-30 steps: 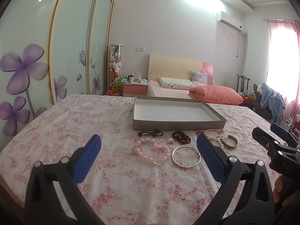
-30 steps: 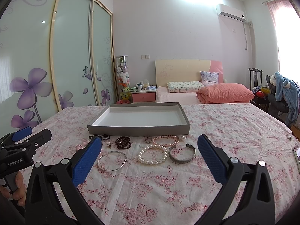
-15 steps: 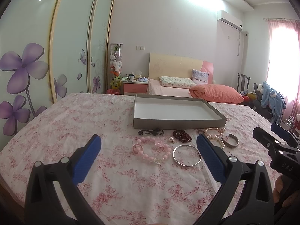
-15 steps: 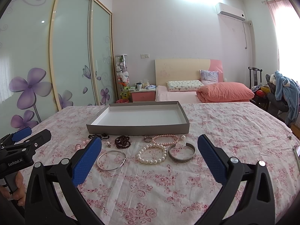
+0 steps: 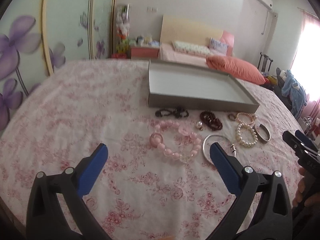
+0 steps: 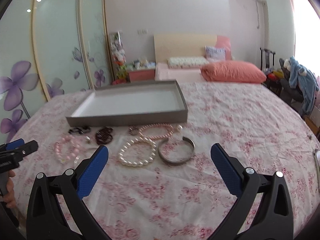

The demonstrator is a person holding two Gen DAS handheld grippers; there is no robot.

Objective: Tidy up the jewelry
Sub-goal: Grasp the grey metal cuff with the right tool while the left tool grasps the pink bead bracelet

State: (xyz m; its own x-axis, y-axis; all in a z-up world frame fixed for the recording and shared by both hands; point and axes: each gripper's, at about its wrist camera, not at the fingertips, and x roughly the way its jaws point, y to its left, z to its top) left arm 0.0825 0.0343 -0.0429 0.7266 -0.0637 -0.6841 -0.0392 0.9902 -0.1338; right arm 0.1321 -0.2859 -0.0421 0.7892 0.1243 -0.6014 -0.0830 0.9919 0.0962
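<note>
While both hand-held tools hover above the floral bedspread (image 6: 230, 120), the left gripper (image 5: 159, 154) and the right gripper (image 6: 160, 154) each hold their blue pads spread apart, grasping nothing. Nearer than the grey tray (image 6: 128, 118), just beside its front wall, lie the jewelry pieces: pink bead bracelet (image 5: 176, 142), silver bangle (image 5: 208, 140), white pearl bracelet (image 6: 138, 153), metal cuff (image 6: 177, 150), dark red beads (image 6: 104, 135).

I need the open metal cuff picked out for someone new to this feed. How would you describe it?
Find the shallow grey cardboard tray on the pink floral bedspread; the jewelry lies in front of it. At the row's right end, beside the white pearl bracelet, sits the dull grey metal cuff: the only flat band there, with a gap instead of beads.
</note>
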